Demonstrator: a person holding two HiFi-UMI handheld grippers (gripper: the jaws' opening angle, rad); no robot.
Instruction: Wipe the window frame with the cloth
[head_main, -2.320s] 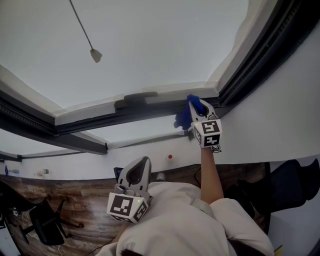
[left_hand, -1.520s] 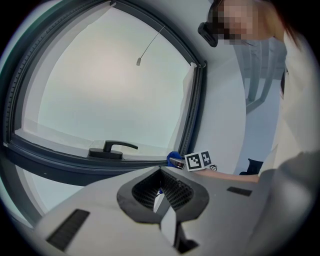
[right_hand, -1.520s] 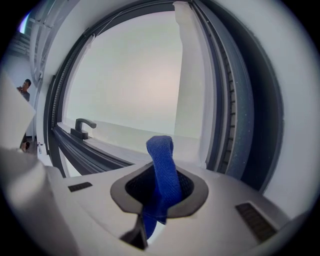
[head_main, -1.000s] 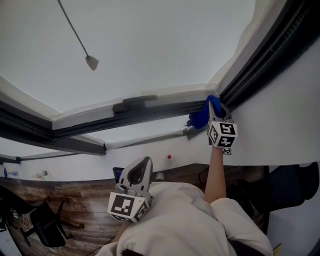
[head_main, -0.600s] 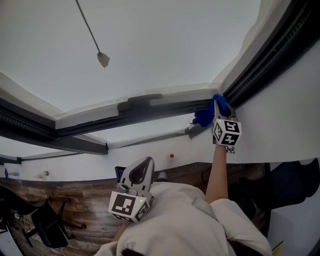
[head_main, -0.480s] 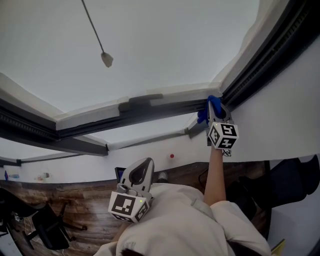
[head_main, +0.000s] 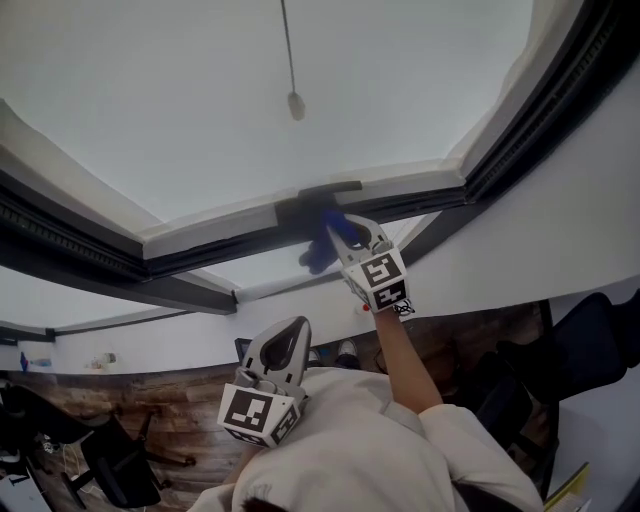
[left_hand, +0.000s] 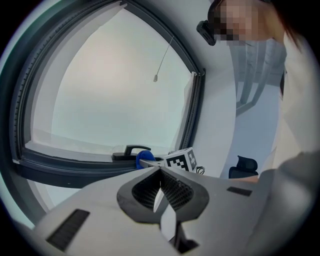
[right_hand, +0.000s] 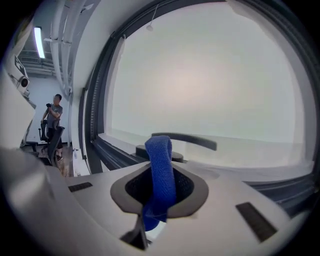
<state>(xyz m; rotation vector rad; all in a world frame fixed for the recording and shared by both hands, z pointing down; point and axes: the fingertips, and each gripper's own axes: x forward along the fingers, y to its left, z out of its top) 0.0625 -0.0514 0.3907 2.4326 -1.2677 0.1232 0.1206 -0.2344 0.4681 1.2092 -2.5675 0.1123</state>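
My right gripper (head_main: 338, 229) is shut on a blue cloth (head_main: 319, 247) and holds it against the dark lower window frame (head_main: 215, 235), just below the black window handle (head_main: 322, 194). In the right gripper view the cloth (right_hand: 161, 167) stands folded up out of the jaws, with the handle (right_hand: 186, 140) right behind it. My left gripper (head_main: 287, 331) hangs low near the person's chest, shut and with nothing in it. The left gripper view shows the cloth (left_hand: 142, 158) and the right gripper's marker cube (left_hand: 181, 159) at the frame.
A blind cord with a weight (head_main: 295, 104) hangs before the pane. The frame's right upright (head_main: 540, 110) meets a white wall. Office chairs (head_main: 585, 345) stand on the wooden floor below. A person (right_hand: 53, 120) stands far off in the right gripper view.
My right gripper has slid left along the lower frame with the cloth, from the right corner to under the handle. The left gripper has stayed put.
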